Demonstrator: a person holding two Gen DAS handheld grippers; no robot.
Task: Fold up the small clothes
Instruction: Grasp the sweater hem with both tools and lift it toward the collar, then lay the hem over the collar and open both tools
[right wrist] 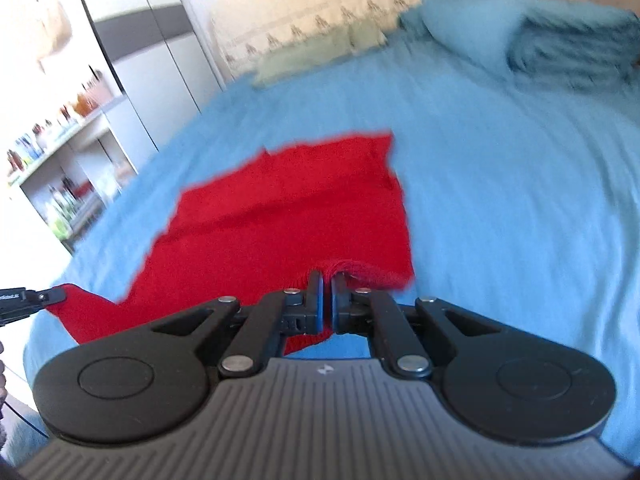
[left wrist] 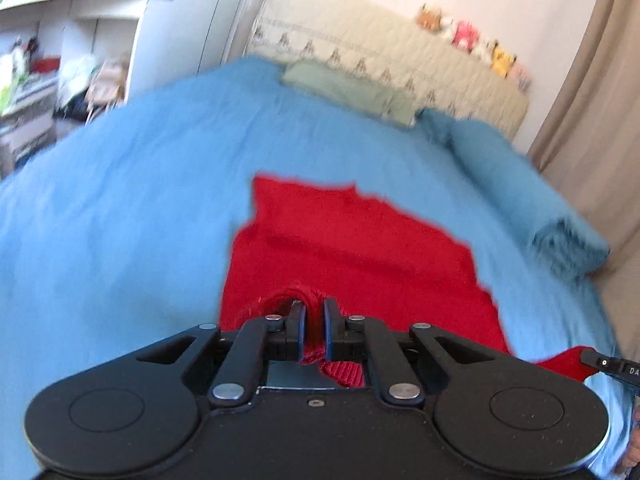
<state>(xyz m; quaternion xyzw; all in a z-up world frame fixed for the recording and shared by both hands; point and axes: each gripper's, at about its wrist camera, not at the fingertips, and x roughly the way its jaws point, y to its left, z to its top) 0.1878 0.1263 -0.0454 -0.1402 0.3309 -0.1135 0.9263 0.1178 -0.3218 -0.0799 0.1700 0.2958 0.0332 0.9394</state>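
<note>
Left gripper (left wrist: 314, 312) & right gripper (right wrist: 327, 286) each pinch the near edge of a red knit garment (left wrist: 360, 248) on blue bed (left wrist: 120, 200). Lift both evenly, keep edge taut w/ corners aligned.

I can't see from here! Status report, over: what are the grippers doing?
Left gripper shut on red sweater. Right gripper shut on its near edge too. Sweater partly spread on blue bedspread. Nothing in the way.
</note>
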